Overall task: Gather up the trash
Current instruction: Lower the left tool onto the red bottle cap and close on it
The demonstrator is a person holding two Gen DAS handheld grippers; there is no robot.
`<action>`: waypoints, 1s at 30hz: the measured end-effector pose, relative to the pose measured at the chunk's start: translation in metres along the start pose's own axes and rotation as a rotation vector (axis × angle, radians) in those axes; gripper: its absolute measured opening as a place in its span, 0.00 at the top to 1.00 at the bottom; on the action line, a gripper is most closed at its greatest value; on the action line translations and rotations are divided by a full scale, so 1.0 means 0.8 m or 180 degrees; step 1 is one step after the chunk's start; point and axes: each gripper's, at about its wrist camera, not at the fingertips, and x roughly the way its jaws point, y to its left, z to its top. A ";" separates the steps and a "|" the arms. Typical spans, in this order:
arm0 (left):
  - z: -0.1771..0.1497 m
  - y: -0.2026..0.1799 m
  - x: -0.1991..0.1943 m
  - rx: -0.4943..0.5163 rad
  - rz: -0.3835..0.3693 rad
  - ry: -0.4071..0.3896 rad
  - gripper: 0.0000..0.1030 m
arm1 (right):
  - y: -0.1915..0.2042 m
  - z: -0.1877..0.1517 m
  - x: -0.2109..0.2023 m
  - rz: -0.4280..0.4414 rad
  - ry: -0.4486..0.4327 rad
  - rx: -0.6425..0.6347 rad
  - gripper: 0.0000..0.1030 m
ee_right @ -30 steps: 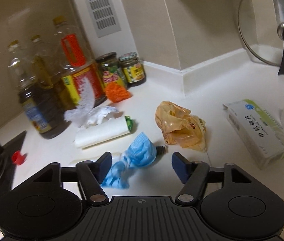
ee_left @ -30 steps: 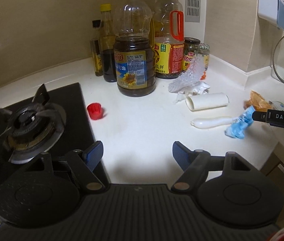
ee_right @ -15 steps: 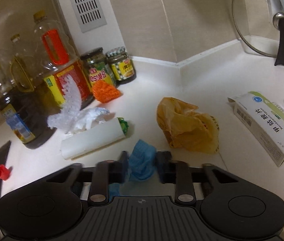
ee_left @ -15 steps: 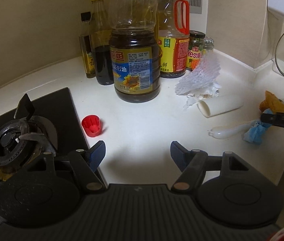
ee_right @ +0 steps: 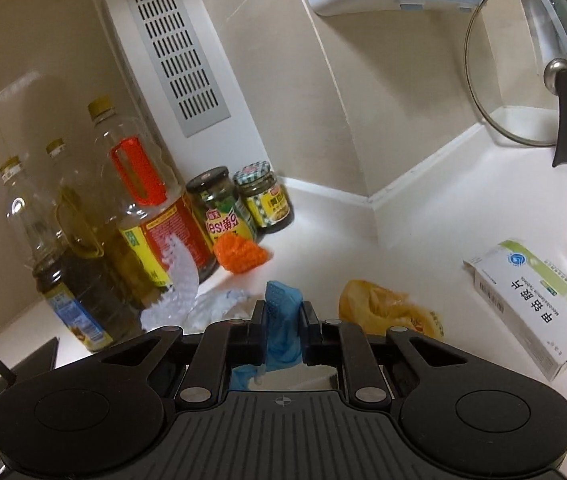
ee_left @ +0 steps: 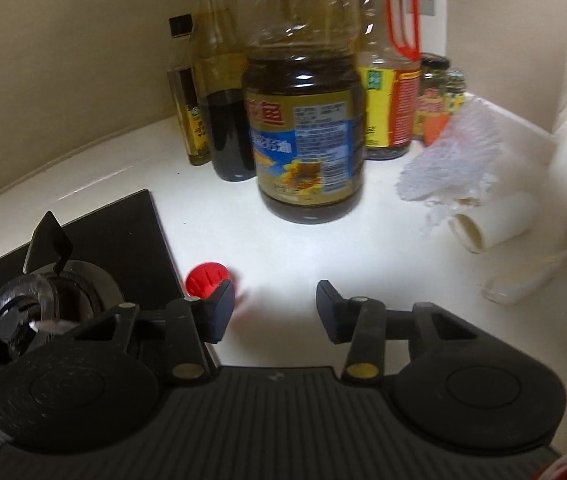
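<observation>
The right gripper (ee_right: 282,334) has just been closing and now pinches the crumpled blue mask (ee_right: 281,330) between its pads, above the white counter (ee_right: 343,248). It should lift straight up so the dangling tail clears the yellow bag (ee_right: 389,312) to the right. The left gripper (ee_left: 274,312), jaws half apart and just been closing with nothing between them, sits just right of the red bottle cap (ee_left: 203,278); it should shift left to straddle the cap before pinching.

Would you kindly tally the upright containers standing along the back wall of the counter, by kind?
Bottles: 4
Jars: 2
Total: 6
</observation>
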 end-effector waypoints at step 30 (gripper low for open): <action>0.007 0.025 0.036 0.0026 -0.0002 0.0112 0.96 | -0.003 -0.002 0.003 -0.0141 -0.0022 0.0152 0.84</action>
